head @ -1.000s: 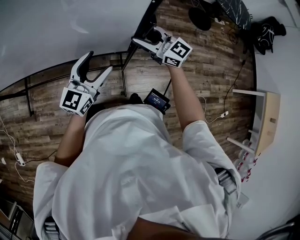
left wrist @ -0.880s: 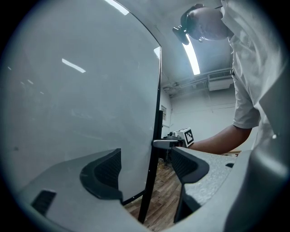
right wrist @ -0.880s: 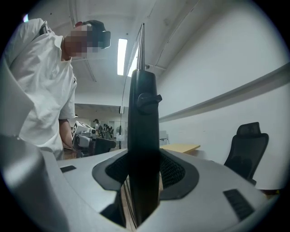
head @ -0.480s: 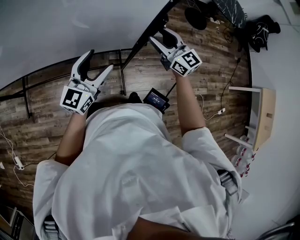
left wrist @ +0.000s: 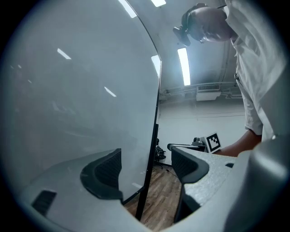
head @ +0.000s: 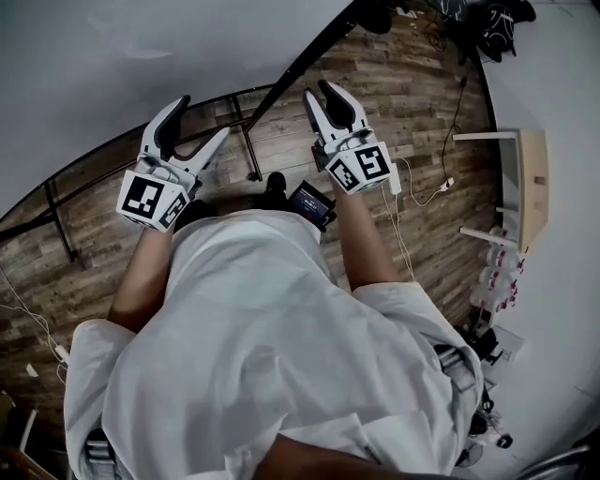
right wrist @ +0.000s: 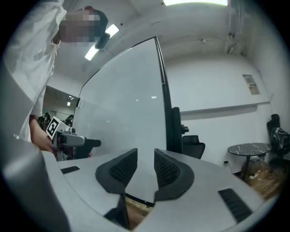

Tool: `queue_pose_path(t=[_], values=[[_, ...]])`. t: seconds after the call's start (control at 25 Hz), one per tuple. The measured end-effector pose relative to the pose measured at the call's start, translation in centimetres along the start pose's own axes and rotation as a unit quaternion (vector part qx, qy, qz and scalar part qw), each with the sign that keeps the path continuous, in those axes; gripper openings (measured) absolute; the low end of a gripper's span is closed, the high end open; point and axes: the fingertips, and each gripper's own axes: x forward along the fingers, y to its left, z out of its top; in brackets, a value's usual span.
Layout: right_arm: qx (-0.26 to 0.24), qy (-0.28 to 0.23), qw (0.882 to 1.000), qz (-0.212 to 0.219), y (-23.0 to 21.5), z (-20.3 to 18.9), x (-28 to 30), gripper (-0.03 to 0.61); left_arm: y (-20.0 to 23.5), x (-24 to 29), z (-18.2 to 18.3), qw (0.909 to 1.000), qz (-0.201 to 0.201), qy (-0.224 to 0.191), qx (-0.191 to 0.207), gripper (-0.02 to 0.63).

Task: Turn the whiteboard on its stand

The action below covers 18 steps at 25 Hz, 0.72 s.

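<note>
Whiteboard (head: 112,56) upright on stand (head: 248,150), close ahead of me. My left gripper (head: 200,119) gapes, unclamped, frame edge (head: 314,52) lined up between jaws. My right gripper (head: 317,91) just narrowing, empty. Board likely stiff, slick: I'd grab frame edge, not face.

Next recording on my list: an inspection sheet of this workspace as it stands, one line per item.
Surface: wood-plank floor; no table in use.
Job's things: whiteboard upright on its black stand.
Clutter: wooden stool lying on its side; dark bags by the wall.
Grippers: left gripper open, the board's edge between its jaws, not clamped; right gripper has just been closing, a narrow gap left, nothing gripped.
Cables: white cable loose on the floor at right.
Surroundings: round table, office chair.
</note>
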Motion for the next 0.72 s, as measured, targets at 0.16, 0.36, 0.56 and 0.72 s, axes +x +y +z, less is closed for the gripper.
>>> queue_pose_path(t=[0.16, 0.36, 0.56, 0.72], values=[[-0.005, -0.007, 1.0, -0.029, 5.4, 0.6, 0.2, 0.07, 1.4, -2.6, 0.8, 0.9996, -0.025, 0.013, 0.006, 0.347], [0.0, 0.007, 1.0, -0.027, 9.0, 0.1, 0.4, 0.017, 2.8, -5.3, 1.3, 0.9987, -0.046, 0.021, 0.001, 0.296], [-0.013, 0.002, 0.998, -0.067, 10.4, 0.6, -0.8, -0.002, 3.7, -7.7, 1.4, 0.999, -0.038, 0.024, 0.006, 0.234], [-0.012, -0.008, 0.996, -0.093, 11.6, 0.7, -2.3, -0.002, 3.2, -9.9, 1.3, 0.9995, -0.015, 0.022, 0.015, 0.2]])
